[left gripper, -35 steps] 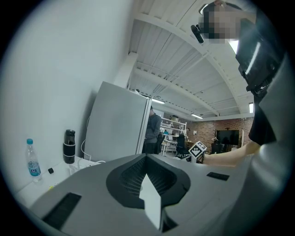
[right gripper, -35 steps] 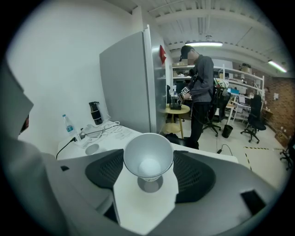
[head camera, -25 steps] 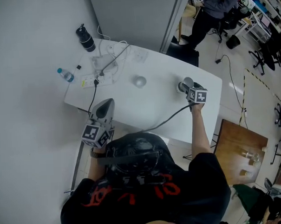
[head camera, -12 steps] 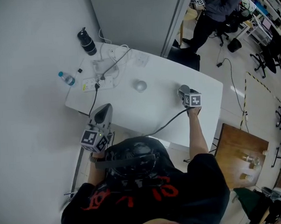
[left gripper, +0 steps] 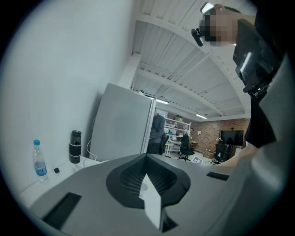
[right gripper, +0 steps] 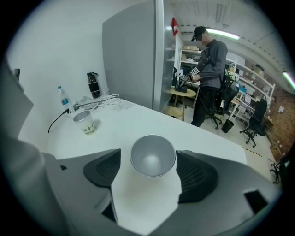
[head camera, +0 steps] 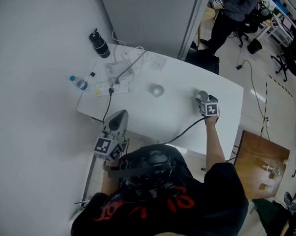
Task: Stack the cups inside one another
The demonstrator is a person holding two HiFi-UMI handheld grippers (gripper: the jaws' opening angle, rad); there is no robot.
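A silver cup [right gripper: 152, 155] stands upright on the white table [head camera: 177, 118] at its right side, between the jaws of my right gripper [right gripper: 150, 168]. Those jaws are opening; a gap shows beside the left pad, and the right pad stays close to the cup's wall. In the head view the same cup [head camera: 202, 95] peeks out just beyond the right gripper [head camera: 204, 99]. A second cup [head camera: 157, 90], silver with a printed label, stands alone mid-table, also in the right gripper view [right gripper: 85, 121]. My left gripper [head camera: 119, 116] hovers at the table's near-left edge, jaws together and empty [left gripper: 147, 177].
At the table's far-left corner lie a power strip with cables [head camera: 105, 87], a water bottle [head camera: 78, 82] and a black flask [head camera: 99, 44]. A black cable runs across the table to the near edge. A person [head camera: 231, 8] stands beyond the table, past a dark chair [head camera: 204, 61].
My right gripper has come down with the cup, which now rests on the table. The left gripper has stayed where it was.
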